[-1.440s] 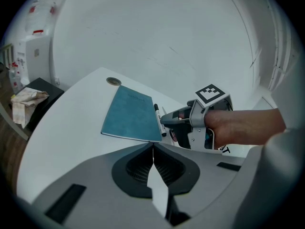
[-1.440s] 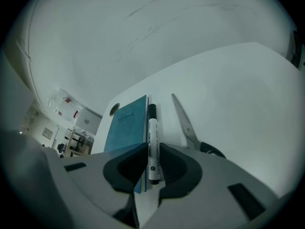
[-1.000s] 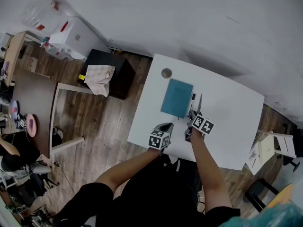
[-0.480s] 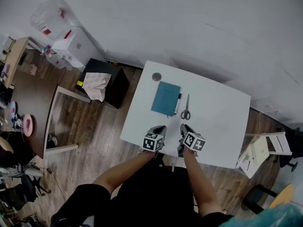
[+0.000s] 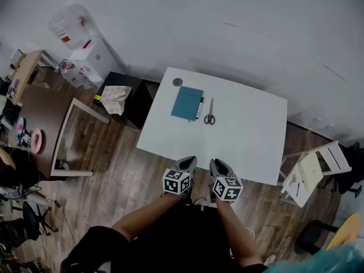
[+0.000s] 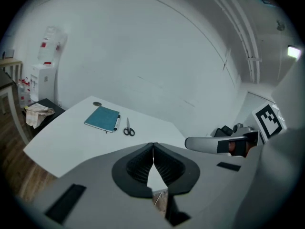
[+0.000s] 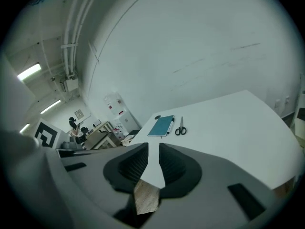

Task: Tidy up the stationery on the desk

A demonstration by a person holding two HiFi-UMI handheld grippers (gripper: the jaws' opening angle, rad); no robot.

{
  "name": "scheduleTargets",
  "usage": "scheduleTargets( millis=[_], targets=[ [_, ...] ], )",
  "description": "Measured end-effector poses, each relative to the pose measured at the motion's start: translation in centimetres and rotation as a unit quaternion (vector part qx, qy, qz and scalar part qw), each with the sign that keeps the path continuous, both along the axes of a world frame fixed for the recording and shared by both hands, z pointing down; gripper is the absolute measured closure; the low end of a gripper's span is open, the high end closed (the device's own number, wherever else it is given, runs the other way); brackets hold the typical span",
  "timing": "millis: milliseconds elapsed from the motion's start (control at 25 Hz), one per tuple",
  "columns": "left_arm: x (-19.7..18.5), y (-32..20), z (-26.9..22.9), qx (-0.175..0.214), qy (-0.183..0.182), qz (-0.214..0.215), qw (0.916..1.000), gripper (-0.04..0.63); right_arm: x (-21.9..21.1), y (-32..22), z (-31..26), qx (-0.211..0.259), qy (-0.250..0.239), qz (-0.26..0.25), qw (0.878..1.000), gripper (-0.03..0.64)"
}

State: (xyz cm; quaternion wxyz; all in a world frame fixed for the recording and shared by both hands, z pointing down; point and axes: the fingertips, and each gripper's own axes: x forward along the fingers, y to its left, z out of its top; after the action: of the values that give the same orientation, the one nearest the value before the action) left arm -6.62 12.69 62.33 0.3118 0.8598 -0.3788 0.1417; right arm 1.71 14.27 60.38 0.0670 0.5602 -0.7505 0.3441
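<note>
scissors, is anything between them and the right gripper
Nothing visible. Only bare white table lies between the right gripper and the scissors. The teal notebook and the marker lie to the scissors' left, off that line.

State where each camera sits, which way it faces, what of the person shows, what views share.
Head view: on the head, steeply down at the desk; forearms, left gripper, right gripper show.
Left gripper view: on that gripper, along its shut jaws across the desk; right gripper at right.
Right gripper view: along its parted, empty jaws across the desk; left gripper's cube at left.
Shared: teal notebook and scissors, in all three.
</note>
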Motion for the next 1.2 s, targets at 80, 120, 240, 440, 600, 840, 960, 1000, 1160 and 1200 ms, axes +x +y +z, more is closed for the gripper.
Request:
scheduleTargets(
  millis=[80, 120, 240, 440, 600, 840, 960, 1000, 1160, 1200],
  targets=[
    [0.8, 3.1, -1.6, 0.016, 0.006, -0.003, 0.9998, 0.581, 0.1, 3.5, -1.2, 0.009, 0.001, -0.009, 1.0, 0.535],
    [1.2, 4.7, -2.3, 0.022, 0.009, -0.004, 0.9997, 0.581, 0.2, 5.2, -1.8, 0.012, 0.001, -0.013, 1.0, 0.535],
    [2.2, 9.2, -4.6, 0.039, 0.016, 0.004, 0.9991, 0.581, 0.9, 9.8, -4.1, 0.026, 0.012, -0.009, 1.0, 0.535],
    [3.0, 13.8, -10.4, 0.09, 0.032, 0.024, 0.9951, 0.581, 1.8, 13.9, -9.4, 0.084, 0.023, 0.018, 0.996, 0.535],
    [3.9, 15.6, -14.5, 0.134, 0.045, 0.052, 0.9886, 0.581, 2.8, 15.2, -13.5, 0.152, 0.05, 0.046, 0.986, 0.535],
    [4.2, 15.5, -19.4, 0.223, 0.049, 0.067, 0.9712, 0.581, 3.2, 15.9, -17.4, 0.2, 0.056, 0.068, 0.976, 0.535],
    [4.3, 15.9, -20.4, 0.242, 0.042, 0.07, 0.9669, 0.581, 2.5, 16.4, -18.8, 0.211, 0.093, 0.066, 0.971, 0.535],
    [4.5, 16.0, -20.4, 0.244, 0.036, 0.07, 0.9664, 0.581, 2.5, 16.5, -19.1, 0.214, 0.101, 0.068, 0.969, 0.535],
    [4.9, 17.1, -20.8, 0.259, 0.039, 0.075, 0.9621, 0.581, 2.5, 17.2, -20.1, 0.223, 0.115, 0.073, 0.965, 0.575],
    [5.0, 17.3, -21.0, 0.266, 0.042, 0.076, 0.9601, 0.581, 2.6, 17.4, -20.4, 0.227, 0.121, 0.073, 0.964, 0.579]
  ],
)
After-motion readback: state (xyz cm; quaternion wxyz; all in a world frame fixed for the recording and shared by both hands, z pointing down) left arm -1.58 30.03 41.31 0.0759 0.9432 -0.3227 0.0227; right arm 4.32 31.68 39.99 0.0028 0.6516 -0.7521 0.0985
